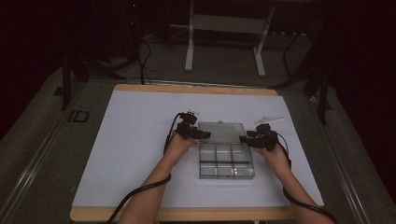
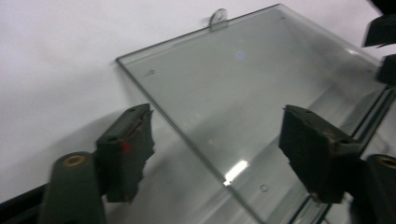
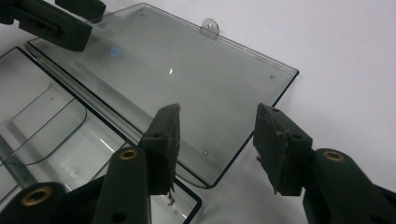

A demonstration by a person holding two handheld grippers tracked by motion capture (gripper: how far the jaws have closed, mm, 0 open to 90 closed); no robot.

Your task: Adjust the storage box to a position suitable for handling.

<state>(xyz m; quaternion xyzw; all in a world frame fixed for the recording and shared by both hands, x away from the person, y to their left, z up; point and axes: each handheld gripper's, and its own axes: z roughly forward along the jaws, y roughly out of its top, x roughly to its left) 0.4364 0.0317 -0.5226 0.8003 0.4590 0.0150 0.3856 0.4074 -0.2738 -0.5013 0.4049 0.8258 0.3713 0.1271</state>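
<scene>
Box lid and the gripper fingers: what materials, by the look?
Lid: looks like clear rigid plastic, glossy; the white sheet shows through it and it carries sharp glints, with a moulded hang tab on its far edge. Fingers: dark matt pads, probably rubber or foam; their edges look worn and ragged.

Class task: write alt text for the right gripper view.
The right gripper hangs with its black jaws open over the corner of a clear plastic organiser box's opened lid, which lies flat on a white table. The left gripper reaches in at top left.
</scene>
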